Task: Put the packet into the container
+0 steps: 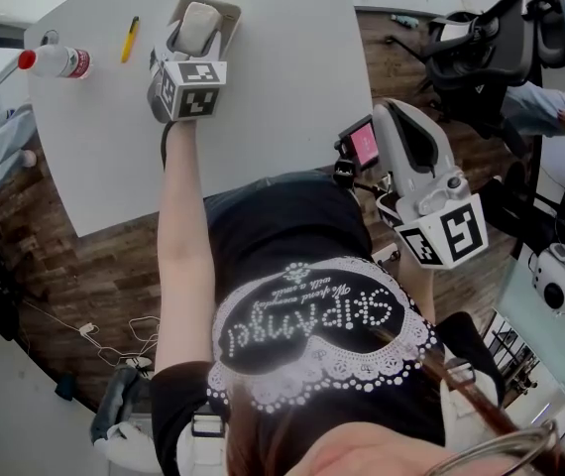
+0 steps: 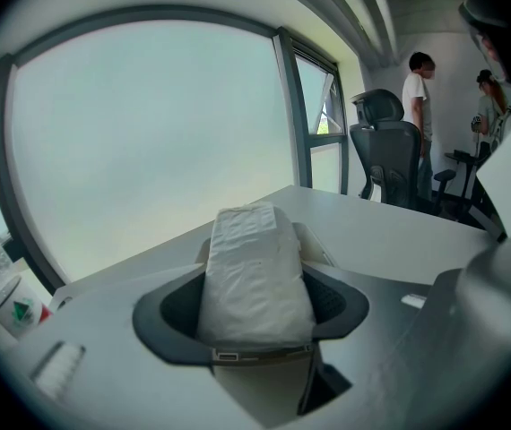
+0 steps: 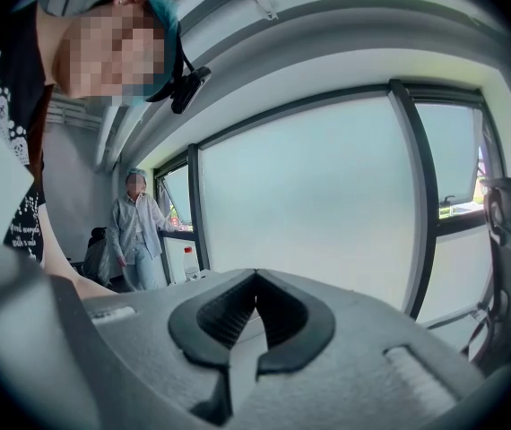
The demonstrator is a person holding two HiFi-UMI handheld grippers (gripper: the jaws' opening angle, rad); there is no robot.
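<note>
So, the packet (image 2: 254, 276) is white and wrapped in a thin, crinkled film. It looks soft and light to me, more like a small pillow than a stiff box. I judge that it will give under pressure and that the smooth wrap may slip, so the best hold is across its two long sides, near the middle. There the filling is thick and the ends cannot droop much. A hard squeeze is not needed and could crush what is inside.

This is just how the left gripper (image 1: 199, 46) has it. Its jaws stand wide apart, one pad pressing on each long side, and the far end of the packet sticks out beyond them. The packet is over the shallow container (image 1: 231, 10) near the far edge of the white table (image 1: 282, 97). I cannot tell if it already rests on the container's bottom.

My left arm is stretched straight forward over the table, with the gripper tilted somewhat down. The right gripper (image 3: 255, 280) is pulled back beside the body, off the table, with its jaws closed tip to tip on nothing.

A plastic bottle (image 1: 55, 62) and a yellow pen (image 1: 130, 40) lie to the left, well apart from the container.
</note>
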